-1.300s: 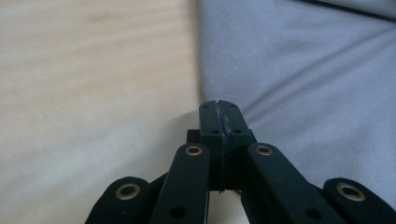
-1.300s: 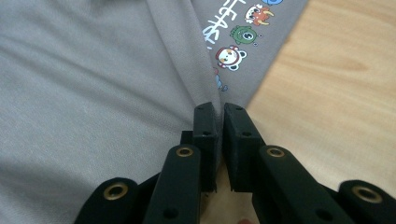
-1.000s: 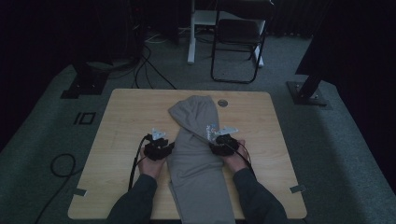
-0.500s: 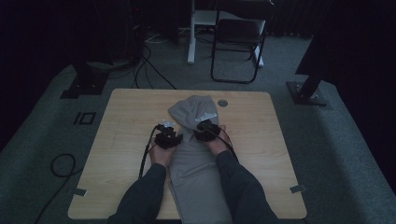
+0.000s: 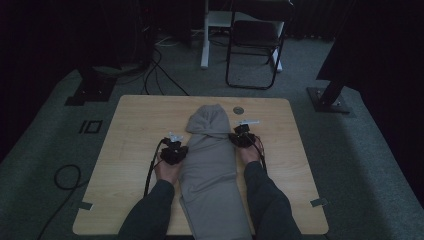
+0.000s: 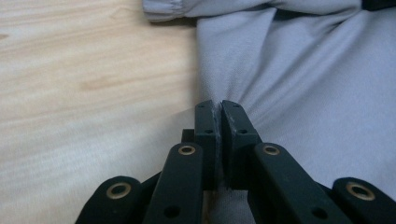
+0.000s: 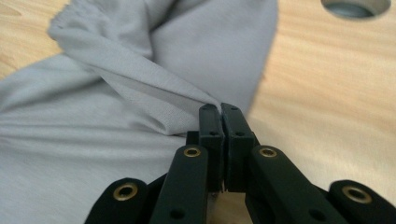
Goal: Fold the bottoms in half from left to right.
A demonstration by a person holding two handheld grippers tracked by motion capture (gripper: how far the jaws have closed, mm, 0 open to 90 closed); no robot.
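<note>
A grey hooded sweatshirt of soft knit fabric (image 5: 212,165) lies folded into a long strip down the centre of the high view, its hood toward the upper middle of the frame. Its lower hem runs off the bottom edge, cut off between the person's dark-sleeved forearms. It rests on a light wooden table with rounded corners (image 5: 135,125).

The left gripper (image 5: 173,152), black with a trailing cable, sits left of centre at the garment's left edge. In the left gripper view its jaws have just been closing and now meet, with a thin pinch of grey cloth caught between the pads; how much fabric is gripped is hard to tell, since the jaws cover it. The right gripper (image 5: 243,137), right of centre beside the shoulder, has also just been closing, and in the right gripper view it clamps a raised fold of the cloth.

A round metal-lined hole in the tabletop (image 5: 238,110) shows just right of the hood; in the upper right of the right gripper view it is cut by the frame edge. The room beyond is dark: a black folding chair (image 5: 255,45) at the upper middle loses its top to shadow. No writing or label can be read anywhere.
</note>
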